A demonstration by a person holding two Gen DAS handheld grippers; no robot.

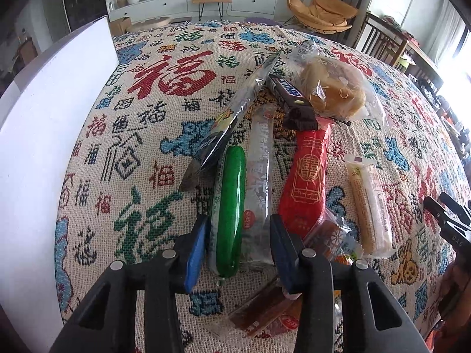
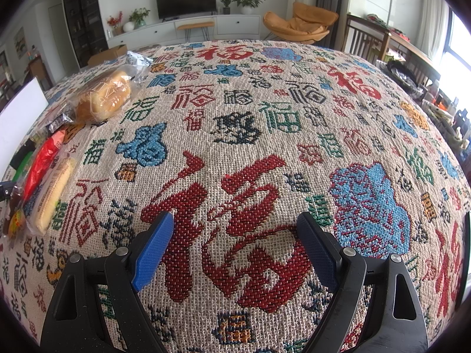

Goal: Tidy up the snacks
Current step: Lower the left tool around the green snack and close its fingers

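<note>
In the left wrist view a pile of snacks lies on the patterned cloth: a green sausage stick (image 1: 231, 209), a clear silver-printed stick pack (image 1: 260, 182), a red packet (image 1: 307, 176), a dark chocolate bar (image 1: 290, 94), a bagged bun (image 1: 332, 88), a dark foil packet (image 1: 232, 117) and a pale wafer pack (image 1: 368, 203). My left gripper (image 1: 237, 229) is open, its fingers on either side of the green stick and the clear pack. My right gripper (image 2: 235, 229) is open and empty over bare cloth; the bun (image 2: 103, 97) and wafer pack (image 2: 53, 194) lie far to its left.
A white box (image 1: 47, 147) stands at the left edge of the table. Small brown and orange wrapped snacks (image 1: 265, 309) lie under the left gripper. The right gripper's tip (image 1: 447, 217) shows at the right edge. Chairs and a TV cabinet stand beyond the table.
</note>
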